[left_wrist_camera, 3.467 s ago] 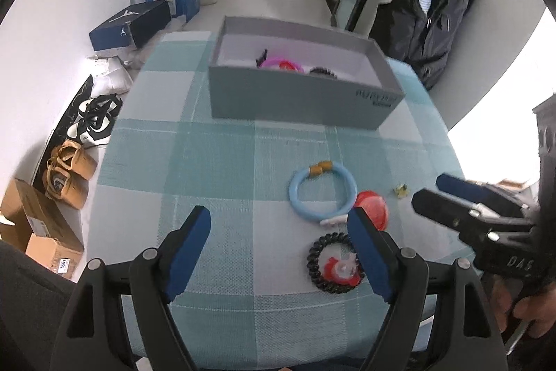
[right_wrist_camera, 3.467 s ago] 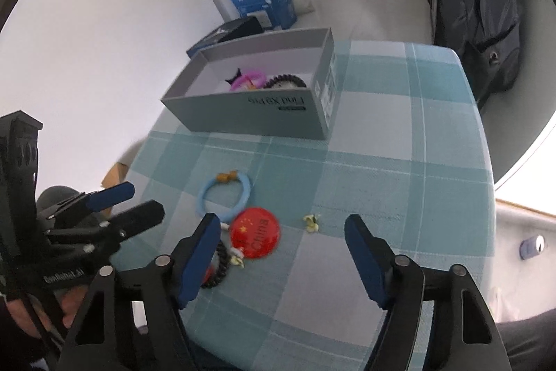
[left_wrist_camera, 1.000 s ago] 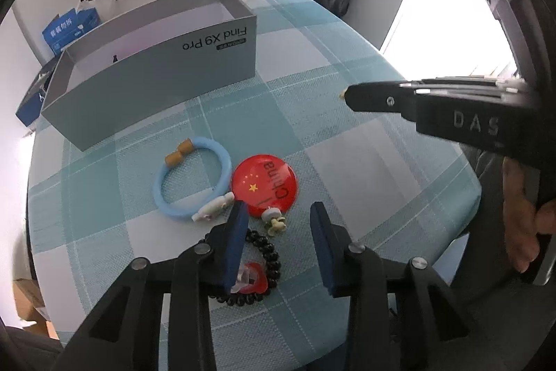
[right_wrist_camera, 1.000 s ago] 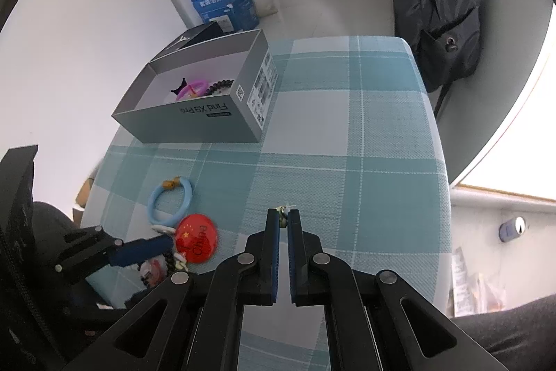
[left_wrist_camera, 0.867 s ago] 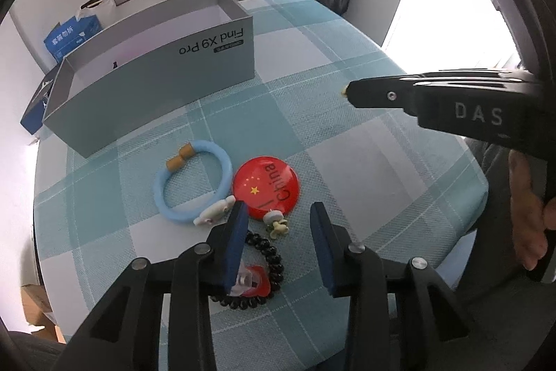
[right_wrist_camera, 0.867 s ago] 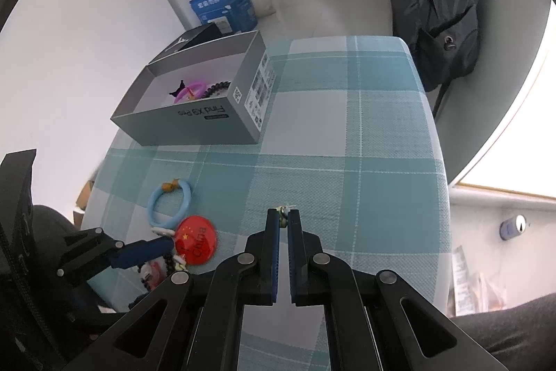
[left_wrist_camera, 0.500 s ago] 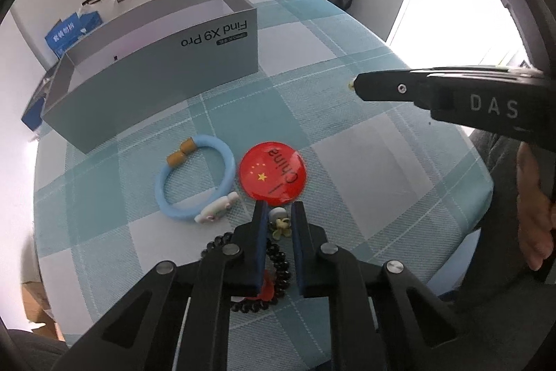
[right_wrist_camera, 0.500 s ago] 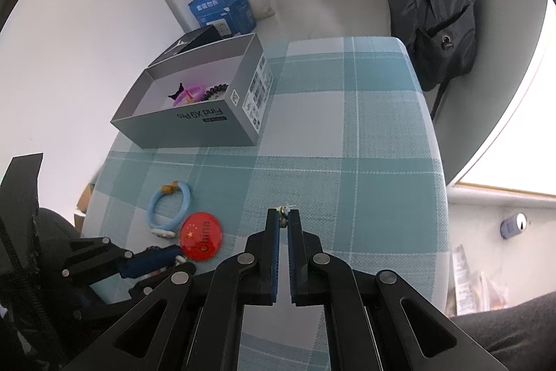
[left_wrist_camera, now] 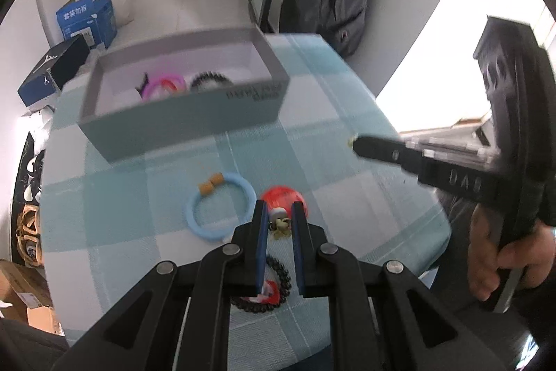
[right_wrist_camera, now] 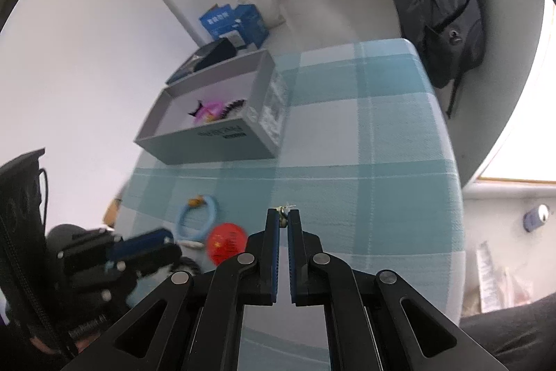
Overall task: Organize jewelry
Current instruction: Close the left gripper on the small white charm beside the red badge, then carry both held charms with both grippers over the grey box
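A: What did the left gripper hold?
B: Its fingers were clamped on a small charm, near the red badge on the tabletop; the grey box sat far behind.
A: And the right gripper?
B: Its fingers pinched a tiny earring.

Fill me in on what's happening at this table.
A person with a claw in each hand is sorting jewelry into the grey box on the checked tablecloth. The left claw is shut on a small earring, and the right claw pinches another tiny earring at its tips. A blue bracelet, a red badge and a black beaded bracelet still lie on the cloth.
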